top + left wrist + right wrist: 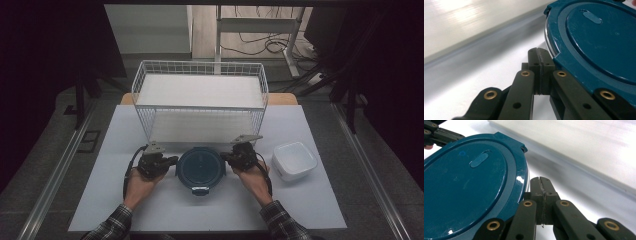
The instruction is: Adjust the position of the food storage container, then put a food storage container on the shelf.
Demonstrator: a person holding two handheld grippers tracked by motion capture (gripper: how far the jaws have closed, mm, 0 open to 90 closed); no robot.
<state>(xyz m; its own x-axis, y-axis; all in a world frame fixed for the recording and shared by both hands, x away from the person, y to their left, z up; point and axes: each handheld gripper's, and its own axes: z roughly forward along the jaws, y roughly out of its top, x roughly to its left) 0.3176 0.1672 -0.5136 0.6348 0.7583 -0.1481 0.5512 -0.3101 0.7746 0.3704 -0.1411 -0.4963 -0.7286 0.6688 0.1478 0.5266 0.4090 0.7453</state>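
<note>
Round dark-teal lidded container sits on bench before wire basket, between left gripper and right gripper; both fingers pressed together, empty; likely rigid, smooth, slippery plastic; best squeezed at opposite rims.

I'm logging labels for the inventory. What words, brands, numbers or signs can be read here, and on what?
None can be read. The blue round lid bears only a plain raised oval tab, no lettering. The white square container, wire basket and both grippers show no print.
</note>
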